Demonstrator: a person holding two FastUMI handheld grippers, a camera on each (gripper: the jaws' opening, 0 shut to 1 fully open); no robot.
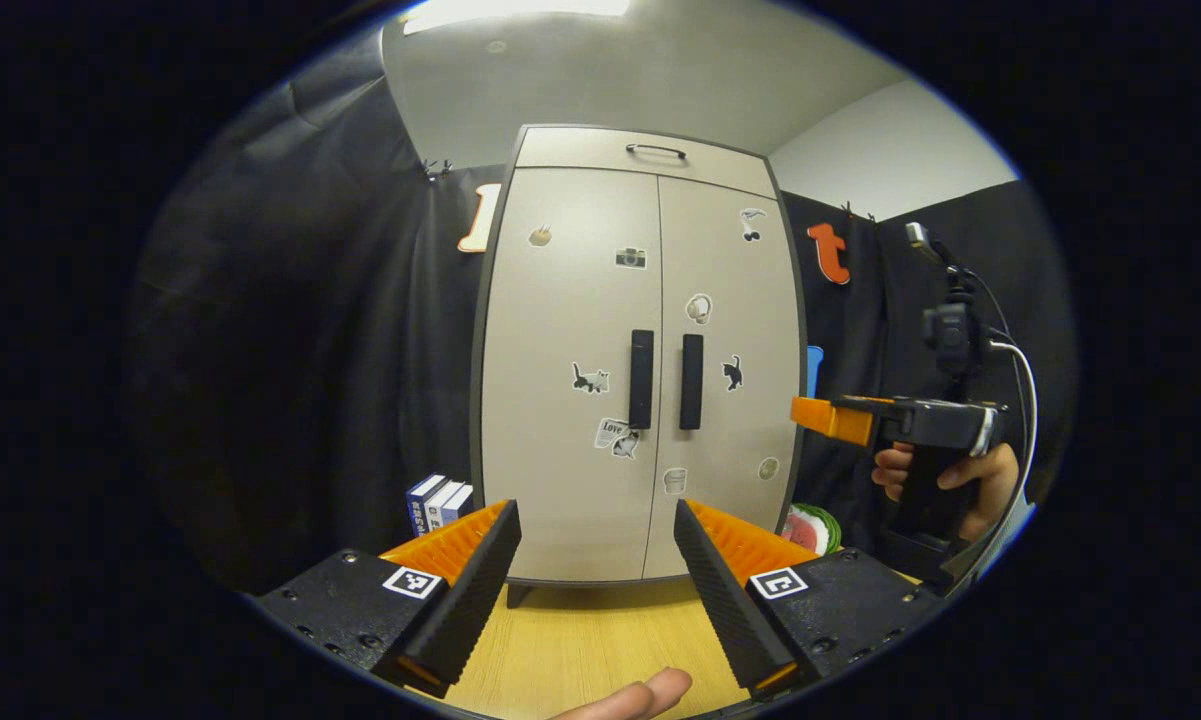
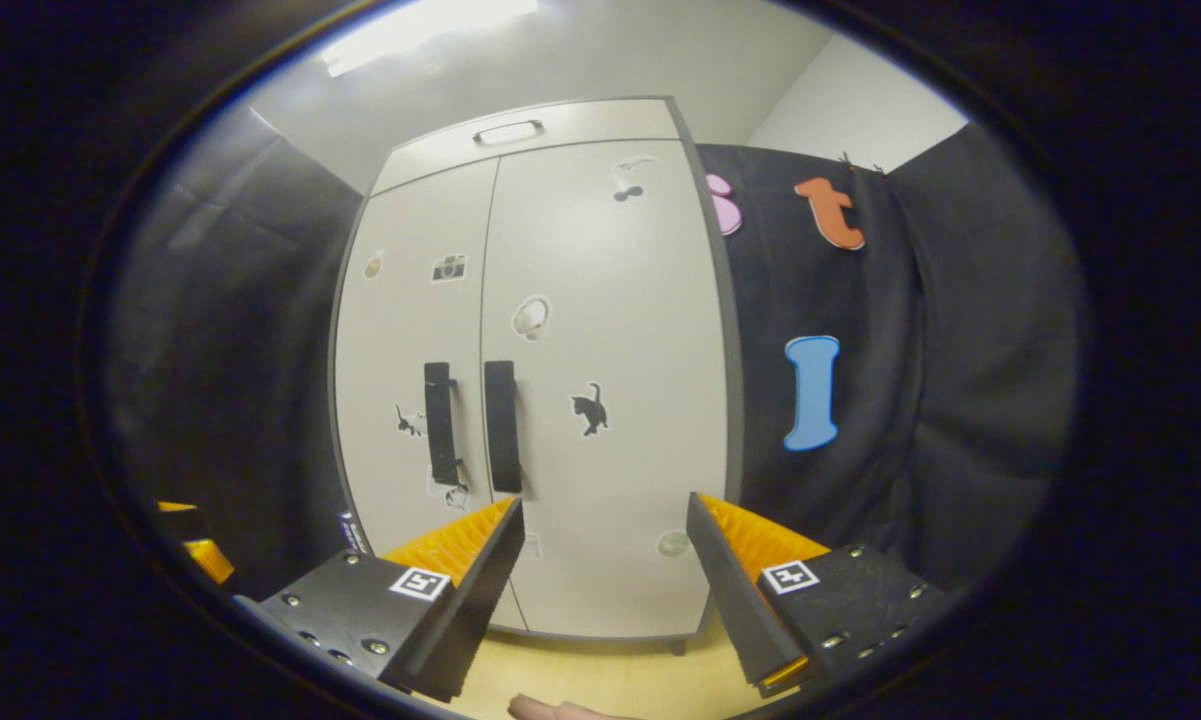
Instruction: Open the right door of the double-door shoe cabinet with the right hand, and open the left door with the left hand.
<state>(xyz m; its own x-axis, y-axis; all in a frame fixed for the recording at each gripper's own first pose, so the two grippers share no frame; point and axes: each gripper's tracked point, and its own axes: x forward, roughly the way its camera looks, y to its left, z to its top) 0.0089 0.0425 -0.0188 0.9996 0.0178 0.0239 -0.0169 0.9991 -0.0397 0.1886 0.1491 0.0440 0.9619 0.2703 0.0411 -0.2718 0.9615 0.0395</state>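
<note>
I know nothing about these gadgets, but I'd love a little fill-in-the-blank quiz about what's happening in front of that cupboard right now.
1. Both doors of the shoe cabinet are ____.
2. The two door handles stand upright next to the ____ seam of the cabinet.
3. The left gripper and the right gripper both have their fingers ____, holding nothing.
4. A black ____ sticker is on the right door.

Missing words: closed; middle; open; cat

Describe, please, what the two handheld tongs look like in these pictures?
Each of the tongs, left and right, has two ribbed wedge fingers on black bolted blocks bearing square black-and-white markers. In the left gripper view the right one has a black pistol grip, a camera on top and a white cable.
</note>
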